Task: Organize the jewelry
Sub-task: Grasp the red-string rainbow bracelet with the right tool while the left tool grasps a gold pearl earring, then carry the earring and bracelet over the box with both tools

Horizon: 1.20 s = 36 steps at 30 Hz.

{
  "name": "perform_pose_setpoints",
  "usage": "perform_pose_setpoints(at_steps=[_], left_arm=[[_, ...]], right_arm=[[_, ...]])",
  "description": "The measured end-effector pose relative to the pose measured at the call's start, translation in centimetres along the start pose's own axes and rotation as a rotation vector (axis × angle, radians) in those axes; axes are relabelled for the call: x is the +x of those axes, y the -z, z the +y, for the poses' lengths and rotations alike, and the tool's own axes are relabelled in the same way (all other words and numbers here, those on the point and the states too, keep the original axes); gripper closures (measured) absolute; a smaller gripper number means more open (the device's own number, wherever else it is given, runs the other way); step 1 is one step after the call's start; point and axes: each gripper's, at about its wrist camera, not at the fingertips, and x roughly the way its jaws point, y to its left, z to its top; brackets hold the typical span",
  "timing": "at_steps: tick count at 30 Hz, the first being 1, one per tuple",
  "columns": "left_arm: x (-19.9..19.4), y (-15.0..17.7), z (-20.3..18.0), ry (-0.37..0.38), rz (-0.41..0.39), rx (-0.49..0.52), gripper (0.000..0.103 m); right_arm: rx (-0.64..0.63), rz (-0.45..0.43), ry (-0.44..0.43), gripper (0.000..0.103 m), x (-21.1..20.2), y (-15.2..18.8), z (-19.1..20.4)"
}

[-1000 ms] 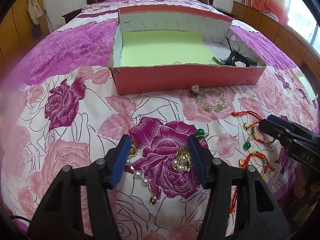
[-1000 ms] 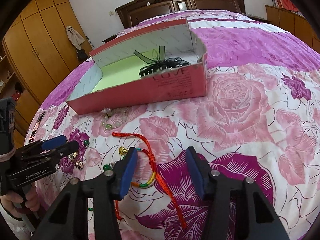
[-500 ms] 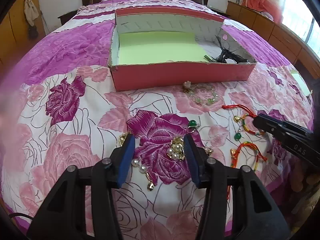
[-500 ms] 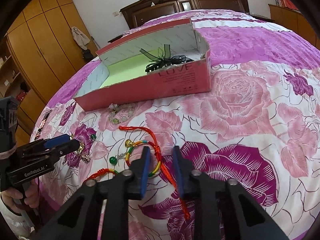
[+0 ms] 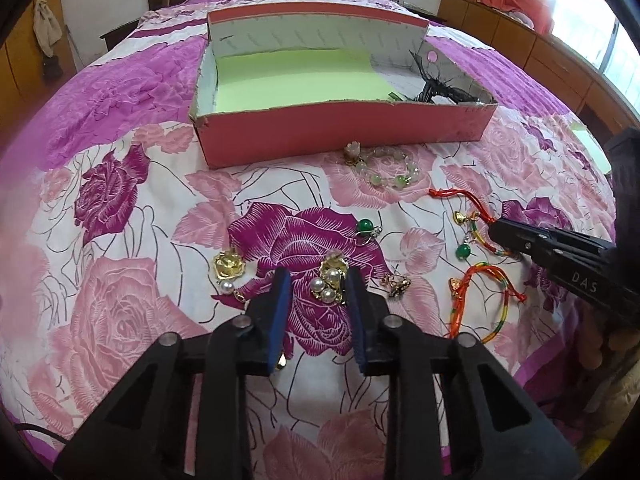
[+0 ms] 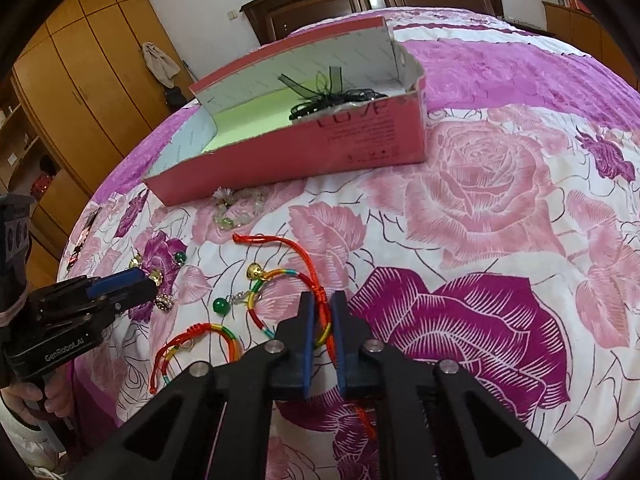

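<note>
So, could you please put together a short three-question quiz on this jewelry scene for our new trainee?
1. True or false: the right gripper has its fingers closed around the red cord bracelet.
2. Multiple choice: what lies between the left gripper fingers? A) green bead earring B) gold pearl brooch C) pale bead bracelet.
3. Fill in: the black ribbon lies inside the pink ____.

Key: 1 true; 2 B; 3 box.
</note>
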Motion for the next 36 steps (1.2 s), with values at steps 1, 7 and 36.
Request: perform_pose_setpoints(at_steps=[1, 7, 36], left_arm=[[0.1, 0.0, 0.0, 0.004, -0.001, 0.001, 0.086], [0.0, -0.1, -0.3, 0.022, -0.008, 0.02, 0.103], [-4.2, -4.1, -0.8, 0.043, -0.214, 0.019, 0.103]], right_arm=[[0.001, 0.003, -0.001, 0.092, 0.0, 0.0, 0.0], [-0.001, -0.006, -0.001, 0.092, 0.0, 0.1, 0.0], [-0.128, -0.266, 0.009, 0.096, -5.4, -2.7, 2.9]])
